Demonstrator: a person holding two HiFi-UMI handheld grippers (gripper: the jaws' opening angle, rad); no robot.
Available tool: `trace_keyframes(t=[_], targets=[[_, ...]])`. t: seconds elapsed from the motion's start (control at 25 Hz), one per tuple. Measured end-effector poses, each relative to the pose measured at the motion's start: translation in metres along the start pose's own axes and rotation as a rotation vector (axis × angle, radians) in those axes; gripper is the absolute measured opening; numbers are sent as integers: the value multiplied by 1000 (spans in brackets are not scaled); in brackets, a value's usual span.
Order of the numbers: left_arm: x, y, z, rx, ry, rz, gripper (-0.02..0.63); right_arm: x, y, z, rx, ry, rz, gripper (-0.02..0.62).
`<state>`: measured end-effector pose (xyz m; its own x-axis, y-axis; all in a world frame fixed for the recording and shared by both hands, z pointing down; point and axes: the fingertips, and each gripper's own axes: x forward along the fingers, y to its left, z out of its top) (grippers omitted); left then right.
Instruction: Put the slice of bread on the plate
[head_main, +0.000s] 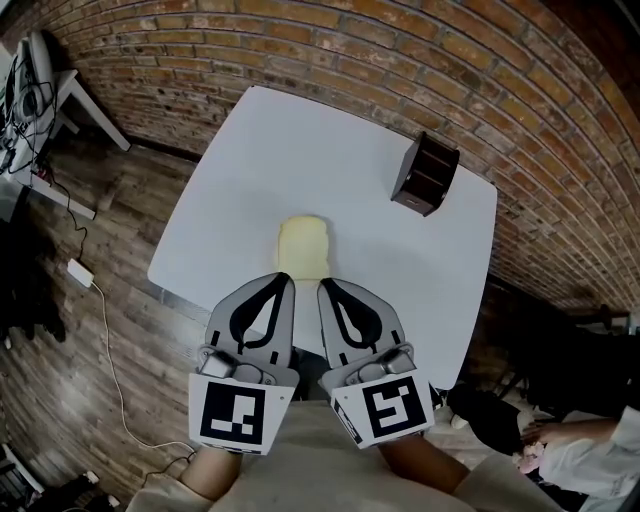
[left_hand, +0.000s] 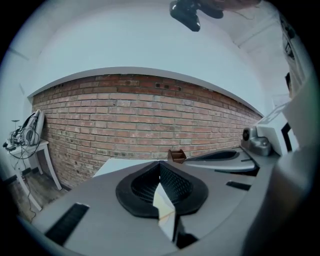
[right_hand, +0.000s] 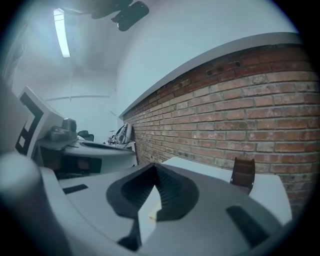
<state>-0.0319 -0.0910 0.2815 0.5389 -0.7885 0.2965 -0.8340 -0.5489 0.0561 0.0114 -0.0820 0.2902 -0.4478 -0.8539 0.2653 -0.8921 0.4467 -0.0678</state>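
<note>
A pale yellow slice of bread (head_main: 303, 246) lies flat on the white table (head_main: 300, 140), near its front middle. My left gripper (head_main: 289, 279) and right gripper (head_main: 323, 284) hover side by side over the table's near edge, with their tips just short of the bread's near side. Both are shut, and nothing is visibly held in either. In the left gripper view the jaws meet at the tip of the left gripper (left_hand: 160, 164), and a pale sliver shows through the gap lower down. The right gripper (right_hand: 154, 166) looks the same in its own view. No plate is in view.
A dark brown slotted holder (head_main: 425, 173) stands at the table's far right, also visible as the holder (left_hand: 176, 156) and the holder (right_hand: 243, 175). A brick wall runs behind. A side table with cables (head_main: 40, 90) stands at the left, and a person's sleeve (head_main: 585, 455) is at the lower right.
</note>
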Motion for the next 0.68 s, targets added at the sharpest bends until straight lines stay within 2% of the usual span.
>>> trace_keyframes(t=[0.68], targets=[[-10, -3, -7, 2, 16, -8, 11, -1, 13, -6, 14, 14, 38, 6]])
